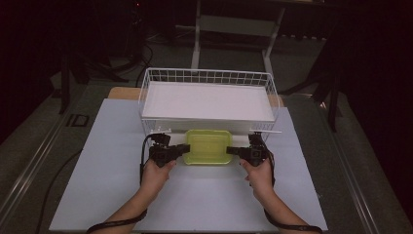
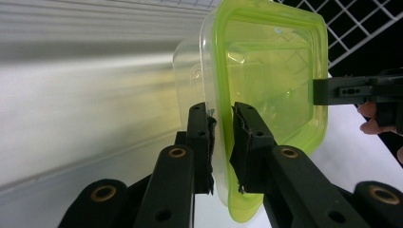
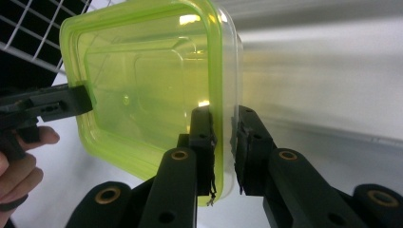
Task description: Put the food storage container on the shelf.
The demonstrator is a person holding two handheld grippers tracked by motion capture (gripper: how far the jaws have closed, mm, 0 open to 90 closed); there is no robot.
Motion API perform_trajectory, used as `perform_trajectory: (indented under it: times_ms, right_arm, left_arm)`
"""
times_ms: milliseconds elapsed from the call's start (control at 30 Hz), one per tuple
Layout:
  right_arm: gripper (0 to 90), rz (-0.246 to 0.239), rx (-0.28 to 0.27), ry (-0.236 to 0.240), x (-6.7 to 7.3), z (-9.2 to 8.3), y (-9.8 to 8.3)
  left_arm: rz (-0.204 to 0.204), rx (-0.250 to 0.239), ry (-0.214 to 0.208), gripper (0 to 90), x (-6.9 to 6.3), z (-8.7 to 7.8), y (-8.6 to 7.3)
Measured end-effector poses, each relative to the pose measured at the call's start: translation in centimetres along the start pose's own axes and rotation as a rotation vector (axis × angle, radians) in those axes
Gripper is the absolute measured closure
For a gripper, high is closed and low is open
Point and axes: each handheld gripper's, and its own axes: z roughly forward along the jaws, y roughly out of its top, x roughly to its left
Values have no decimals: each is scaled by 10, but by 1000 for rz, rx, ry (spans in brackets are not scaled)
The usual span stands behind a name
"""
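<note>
Both the left gripper [image 1: 181,150] and the right gripper [image 1: 235,152] clamp the green box [image 1: 208,146] by opposite rims, seemingly lifted just before the wire basket [image 1: 146,92], not yet placed.

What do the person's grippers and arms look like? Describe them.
Both the left gripper and the right gripper are black, each with two flat jaws, brass-coloured pivot rings and a trailing black cable. The forearms are bare, without sleeves; a dark strap loops around each.
</note>
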Motion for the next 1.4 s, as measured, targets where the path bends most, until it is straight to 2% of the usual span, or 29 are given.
perform_trajectory:
  times_ms: [300, 333, 400, 500, 600, 700, 767, 867, 967, 1067, 1100, 1167, 1300, 1333, 1400]
  right_arm:
    - [790, 23, 14, -20, -9, 13, 2]
    - [789, 12, 5, -25, -10, 15, 2]
    - [790, -4, -5, -38, -8, 16, 3]
    - [788, 11, -3, -35, -10, 16, 6]
    - [782, 6, -7, -39, -9, 16, 7]
    - [757, 13, -28, -46, -8, 18, 7]
    - [748, 10, -41, -54, -8, 19, 8]
    - [742, -7, -54, -69, -8, 19, 10]
    - [724, -41, -90, -100, -9, 20, 11]
    - [708, -42, -102, -102, -10, 21, 11]
    - [697, -45, -109, -108, -10, 22, 11]
    - [684, -56, -113, -111, -9, 24, 11]
    - [640, -54, -113, -93, -9, 25, 11]
    - [616, -59, -119, -92, -9, 25, 11]
    - [594, -72, -134, -95, -7, 23, 10]
  left_arm:
    - [-18, 21, 18, 788, 11, 15, 1]
    - [-22, 21, 23, 788, 11, 16, 1]
    - [-44, 15, 6, 785, 15, 18, 2]
    - [-31, 17, 12, 779, 15, 18, 3]
    - [-30, 16, 7, 769, 16, 19, 5]
    - [-12, -2, 22, 748, 16, 20, 5]
    - [6, -32, 46, 728, 16, 22, 6]
    - [-4, -44, 38, 698, 19, 26, 6]
    - [-14, -52, 19, 674, 22, 29, 7]
    - [-5, -55, 22, 642, 23, 31, 7]
    - [6, -71, 43, 625, 21, 32, 7]
    - [11, -88, 53, 602, 21, 33, 7]
    - [11, -99, 51, 532, 22, 33, 6]
    - [26, -118, 59, 516, 21, 31, 5]
    - [35, -122, 57, 507, 19, 28, 5]
